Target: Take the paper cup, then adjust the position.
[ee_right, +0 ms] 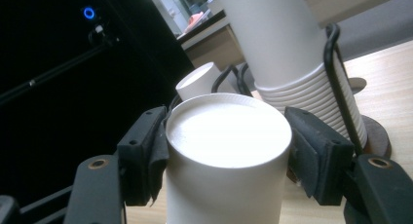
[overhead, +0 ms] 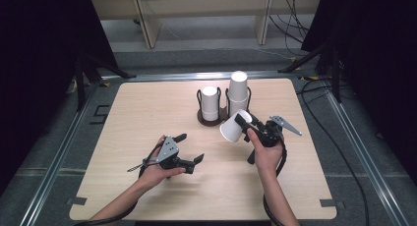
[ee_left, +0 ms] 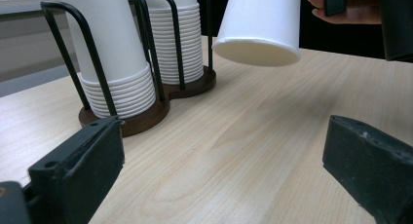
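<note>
The right hand-held gripper (overhead: 242,122) clamps a white cup (overhead: 235,127) (tilted, mouth down-left) above the bench (overhead: 147,108) just in front of the cup rack (overhead: 222,117) near its far edge, while the left hand-held gripper (overhead: 191,148) rests wide and empty toward the near edge.

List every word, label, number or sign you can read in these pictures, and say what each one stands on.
None: no readable text in any view.
The held paper cup, the two cup stacks and their dark holder are plain and unprinted.
The wooden table bears no marking.
The small things on the far desk in the right gripper view are too blurred to read.
</note>
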### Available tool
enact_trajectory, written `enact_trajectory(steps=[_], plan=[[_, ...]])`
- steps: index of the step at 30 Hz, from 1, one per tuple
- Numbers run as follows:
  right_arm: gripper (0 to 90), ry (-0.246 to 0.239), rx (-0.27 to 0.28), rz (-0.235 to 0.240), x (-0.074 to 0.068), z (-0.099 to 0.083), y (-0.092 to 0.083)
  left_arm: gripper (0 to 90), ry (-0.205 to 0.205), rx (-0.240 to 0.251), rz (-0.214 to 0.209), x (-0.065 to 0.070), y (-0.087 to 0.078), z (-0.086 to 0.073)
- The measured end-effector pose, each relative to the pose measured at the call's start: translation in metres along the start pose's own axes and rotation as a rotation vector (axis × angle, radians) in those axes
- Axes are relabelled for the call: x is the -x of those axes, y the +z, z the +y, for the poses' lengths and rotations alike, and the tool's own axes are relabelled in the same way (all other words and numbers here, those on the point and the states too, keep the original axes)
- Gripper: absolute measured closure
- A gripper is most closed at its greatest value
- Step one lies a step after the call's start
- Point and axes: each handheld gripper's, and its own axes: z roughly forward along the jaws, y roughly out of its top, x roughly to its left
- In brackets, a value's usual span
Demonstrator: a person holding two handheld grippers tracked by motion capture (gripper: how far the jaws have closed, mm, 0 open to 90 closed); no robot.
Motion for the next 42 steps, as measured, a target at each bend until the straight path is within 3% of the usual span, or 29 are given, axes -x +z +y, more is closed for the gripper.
enact_trajectory(steps=[6,13,14,17,19,24,26,28,30,34,38,39,41,42], plan=[[35.6,0.043,0.004,-0.018,0.005,0.002,-0.005,1.0,0.002,0.011,0.001,-0.001,-0.004,0.002],[35.6,0.052,0.028,-0.025,0.006,0.005,-0.009,0.8,0.010,0.003,0.002,0.001,-0.007,0.005],[35.6,0.050,0.028,-0.022,0.006,0.005,-0.009,0.8,0.008,0.024,-0.002,0.001,-0.007,0.005],[35.6,0.044,0.039,0.007,0.006,0.004,-0.009,0.7,0.009,0.006,0.009,0.000,-0.010,0.005],[35.6,0.055,0.027,0.005,0.006,0.004,-0.008,0.7,0.004,0.024,0.010,-0.001,-0.008,0.003],[35.6,0.053,0.017,-0.014,0.007,0.005,-0.006,0.6,0.003,0.004,0.015,0.000,-0.006,0.002],[35.6,0.059,0.024,0.008,0.009,0.005,-0.006,0.5,0.009,0.002,0.009,0.001,-0.004,0.002],[35.6,0.061,0.031,0.002,0.009,0.005,-0.006,0.0,0.005,0.017,0.008,0.003,-0.001,0.002],[35.6,0.064,0.030,-0.021,0.009,0.004,-0.008,0.0,0.011,0.001,0.009,0.003,0.000,0.002],[35.6,0.064,0.039,-0.026,0.011,0.004,-0.009,0.0,0.013,0.001,0.005,0.004,0.001,0.004],[35.7,0.093,0.040,-0.014,0.011,0.004,-0.009,0.0,0.018,0.022,-0.005,0.007,0.003,0.007],[35.7,0.105,0.038,-0.011,0.011,0.004,-0.009,0.0,0.024,0.006,0.000,0.007,0.002,0.009],[35.6,0.112,0.037,-0.009,0.010,0.004,-0.008,0.0,0.021,0.032,-0.008,0.008,0.004,0.011],[35.6,0.116,0.037,-0.007,0.010,0.004,-0.008,0.0,0.027,0.014,-0.005,0.009,0.003,0.014]])
